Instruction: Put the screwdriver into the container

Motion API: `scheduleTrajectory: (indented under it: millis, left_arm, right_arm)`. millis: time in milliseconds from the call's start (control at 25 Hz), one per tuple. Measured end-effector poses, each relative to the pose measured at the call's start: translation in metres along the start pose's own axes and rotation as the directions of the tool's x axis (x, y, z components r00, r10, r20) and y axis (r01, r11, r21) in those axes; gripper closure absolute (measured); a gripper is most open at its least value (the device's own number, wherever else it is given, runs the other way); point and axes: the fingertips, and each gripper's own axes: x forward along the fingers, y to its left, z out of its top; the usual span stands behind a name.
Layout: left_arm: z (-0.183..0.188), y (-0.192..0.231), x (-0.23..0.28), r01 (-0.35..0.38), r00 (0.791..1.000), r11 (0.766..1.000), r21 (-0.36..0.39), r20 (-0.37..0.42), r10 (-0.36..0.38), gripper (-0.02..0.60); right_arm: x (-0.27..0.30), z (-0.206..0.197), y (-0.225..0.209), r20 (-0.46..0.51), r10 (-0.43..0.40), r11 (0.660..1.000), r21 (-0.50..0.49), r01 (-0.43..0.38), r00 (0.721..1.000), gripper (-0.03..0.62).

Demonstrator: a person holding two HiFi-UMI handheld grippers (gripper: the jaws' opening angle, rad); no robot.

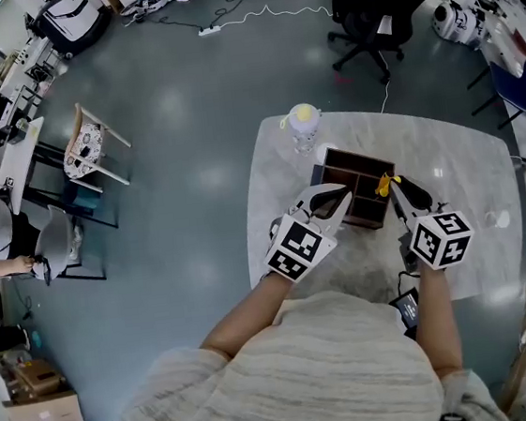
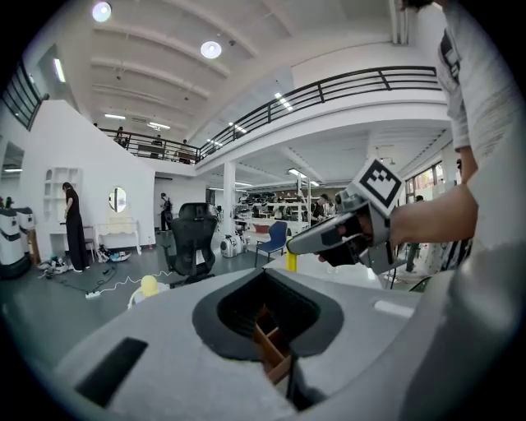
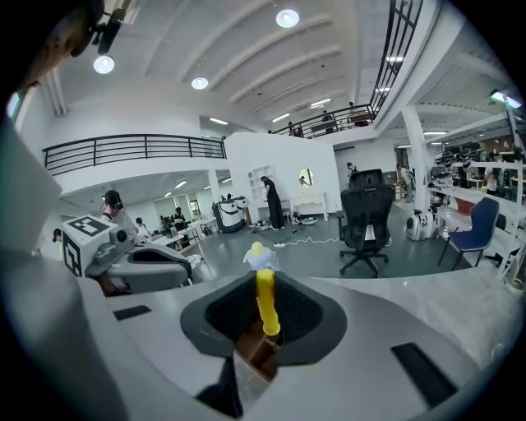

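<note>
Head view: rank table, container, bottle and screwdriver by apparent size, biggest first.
1. table
2. container
3. bottle
4. screwdriver, with only its yellow handle showing

I see the screwdriver [image 3: 265, 300] yellow-handled, the container [image 1: 369, 210] dark brown, the bench [image 1: 454, 150] pale white with faint grey marbling, and the left claw [image 1: 344, 193] and right claw [image 1: 395, 187] grey, each bearing black-and-white square markers.
</note>
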Motion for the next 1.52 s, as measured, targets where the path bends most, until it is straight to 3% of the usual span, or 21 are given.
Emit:
scheduleTrajectory:
  millis: [280,600,960,1520]
  left_arm:
    - [-0.001,-0.002,0.0,0.012,1.0,0.999,-0.034,-0.002,-0.012,0.566]
    - [-0.006,-0.004,-0.001,0.02,1.0,0.999,-0.036,-0.015,-0.021,0.566]
    - [-0.009,-0.004,0.0,0.021,1.0,0.999,-0.043,-0.02,-0.022,0.566]
    - [-0.013,-0.001,0.0,0.018,1.0,0.998,-0.052,-0.025,-0.019,0.566]
  right_arm:
    - [0.015,-0.047,-0.026,-0.084,-0.066,0.997,0.031,0.069,0.994,0.528]
    - [0.031,-0.089,-0.035,-0.166,-0.076,0.993,0.073,0.089,0.983,0.528]
    - [0.04,-0.112,-0.039,-0.219,-0.074,0.989,0.11,0.1,0.973,0.528]
    - [0.047,-0.116,-0.05,-0.212,-0.11,0.981,0.135,0.141,0.971,0.526]
